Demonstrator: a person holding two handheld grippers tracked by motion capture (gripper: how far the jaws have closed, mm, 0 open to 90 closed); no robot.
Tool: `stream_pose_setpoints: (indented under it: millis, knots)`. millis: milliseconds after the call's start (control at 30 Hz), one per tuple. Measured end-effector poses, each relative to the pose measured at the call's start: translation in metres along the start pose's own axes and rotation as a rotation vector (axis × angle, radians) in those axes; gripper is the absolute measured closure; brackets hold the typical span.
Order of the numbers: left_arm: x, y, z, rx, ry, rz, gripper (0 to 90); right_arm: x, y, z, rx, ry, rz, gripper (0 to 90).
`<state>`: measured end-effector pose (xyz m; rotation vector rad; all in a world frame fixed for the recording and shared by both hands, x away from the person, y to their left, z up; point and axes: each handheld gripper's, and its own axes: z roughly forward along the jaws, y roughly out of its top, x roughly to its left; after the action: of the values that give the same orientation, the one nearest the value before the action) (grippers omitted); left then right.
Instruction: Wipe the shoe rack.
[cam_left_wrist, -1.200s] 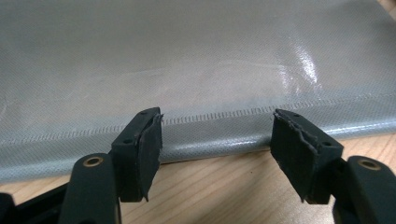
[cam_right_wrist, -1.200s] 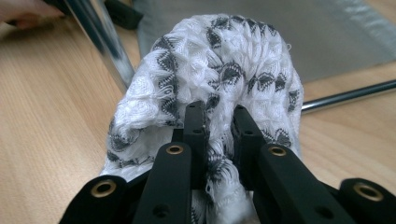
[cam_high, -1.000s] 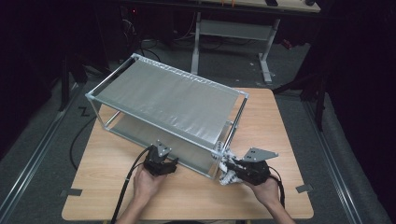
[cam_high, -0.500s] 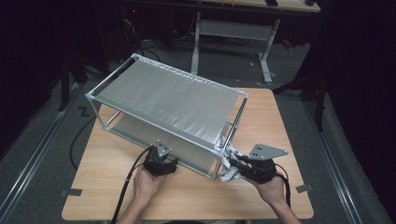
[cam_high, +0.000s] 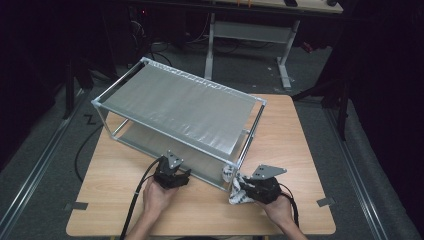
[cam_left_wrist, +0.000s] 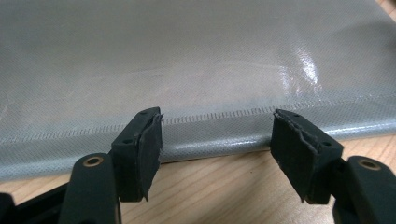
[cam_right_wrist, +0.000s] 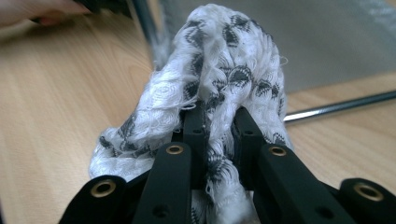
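While the right hand-held gripper pinches a white cloth with a dark woven pattern, its jaws drawn narrow with folds of fabric pressed between the pads, the bundle sits low over the table just beside the near right corner post of a metal-framed rack. From this gripper the rack lies far and to the left; its grey fabric shelf runs with the long axis from far left to near right, so the corner post is the nearest part of it and the cloth looks to be touching it or nearly so. In the right gripper view the cloth bulges up over the jaws, and behind it show the upright post and a thin bottom rail lying along the wood. The left hand-held gripper rests at the middle of the rack's near long side, jaws spread wide and holding nothing; in its own view the hemmed edge of the lower grey sheet lies just past the open pads. Judging from this, the right hand is far nearer the post and would wipe it, probably along the frame, while the left hand steadies the rack.
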<state>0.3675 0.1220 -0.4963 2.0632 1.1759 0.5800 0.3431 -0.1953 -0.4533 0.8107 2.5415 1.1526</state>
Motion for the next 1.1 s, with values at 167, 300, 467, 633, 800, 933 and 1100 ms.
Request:
stream_pose_setpoints:
  millis: [167, 300, 467, 633, 800, 933, 1100]
  knots:
    - [0.000, 0.000, 0.000, 0.002, -0.001, 0.002, 34.6, -0.007, -0.005, 0.017, 0.051, -0.039, 0.007, 79.9]
    - [0.000, -0.001, 0.000, -0.002, -0.001, 0.013, 34.6, -0.024, -0.006, 0.030, 0.077, -0.078, 0.047, 79.8]
    - [0.000, 0.000, 0.000, 0.001, 0.000, 0.019, 34.5, -0.037, -0.008, 0.037, 0.086, -0.104, 0.084, 79.8]
    - [-0.002, -0.001, 0.000, 0.006, 0.013, 0.038, 34.6, -0.056, -0.005, 0.041, 0.087, -0.150, 0.121, 79.8]
    - [-0.004, -0.003, -0.002, 0.010, 0.020, 0.052, 34.5, -0.068, -0.001, 0.044, 0.096, -0.180, 0.146, 79.9]
    - [0.003, -0.014, -0.003, -0.009, -0.050, -0.022, 41.0, -0.076, 0.002, 0.046, 0.101, -0.199, 0.167, 79.9]
    - [-0.002, -0.014, -0.005, -0.008, -0.079, -0.016, 40.0, -0.082, 0.004, 0.049, 0.113, -0.202, 0.175, 79.9]
